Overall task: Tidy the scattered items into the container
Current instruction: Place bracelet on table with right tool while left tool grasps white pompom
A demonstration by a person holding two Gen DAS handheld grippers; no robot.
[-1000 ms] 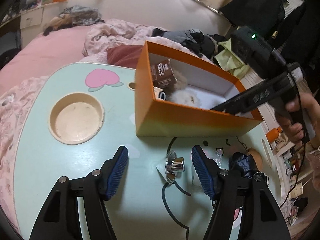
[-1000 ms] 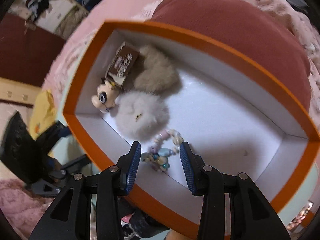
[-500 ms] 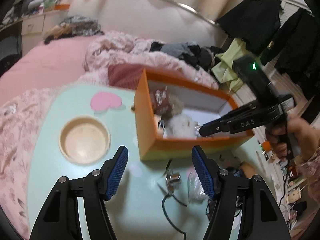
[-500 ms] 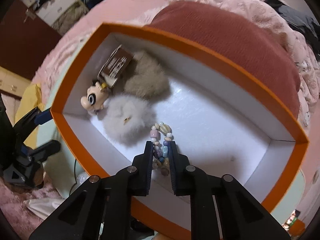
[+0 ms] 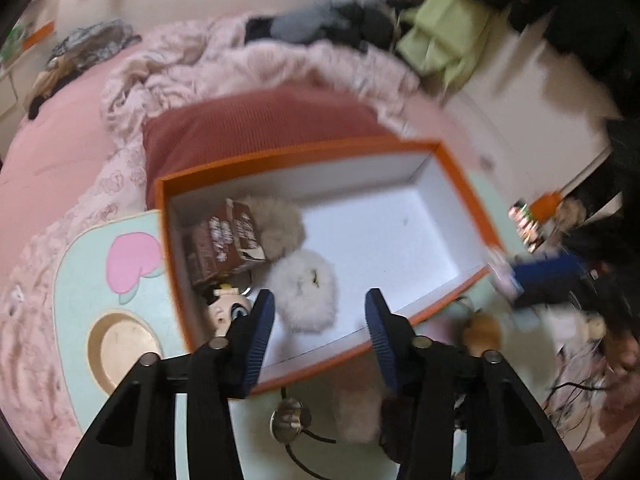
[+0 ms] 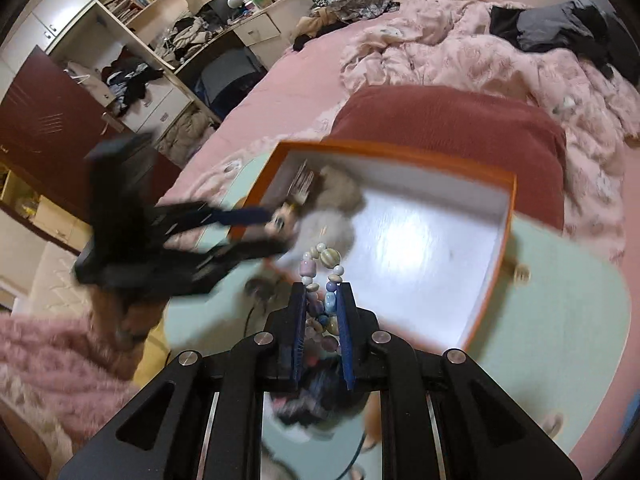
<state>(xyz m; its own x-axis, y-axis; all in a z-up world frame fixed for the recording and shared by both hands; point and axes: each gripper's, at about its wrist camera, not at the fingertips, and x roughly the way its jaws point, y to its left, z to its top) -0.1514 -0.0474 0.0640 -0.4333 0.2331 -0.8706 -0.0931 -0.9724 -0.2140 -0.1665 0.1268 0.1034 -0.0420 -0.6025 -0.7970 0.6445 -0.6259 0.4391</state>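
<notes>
1. Since 0.5 s ago your right gripper point(image 6: 323, 320) has pulled back out of the orange cardboard box with the white inside point(image 6: 505, 216), w/ the pastel bead strand point(image 6: 322, 280) clamped between its blue-padded fingers point(image 6: 298, 332); it now sits over the box's near rim, not inside.
2. Your left gripper point(image 5: 318, 332) has swung up over the box's near-left corner. Its fingers point(image 5: 259, 328) are spread wide, nothing between them.
3. Step in hand, as I read it: the beads are lifted, not stowed. Odd for a tidy-up, so prob. a re-place.
4. Next move: carry the beads fwd over the bare white floor in the box's right half, lower, then let go.
5. Already in the box, left end: brown printed carton point(image 5: 228, 240), beige fluffy pom point(image 5: 280, 226), white fluffy pom point(image 5: 306, 290), small big-eyed doll head point(image 5: 228, 308).
6. Left on the pale-green cartoon bench point(image 5: 76, 280), near side of the box: shiny round metal knob w/ a dark cord point(image 5: 290, 424), plus blurred bits I can't ID.
7. Room: both grippers crowd the same near wall, left one beside the doll head. Clear the orange rim before dropping; the right half is open.
</notes>
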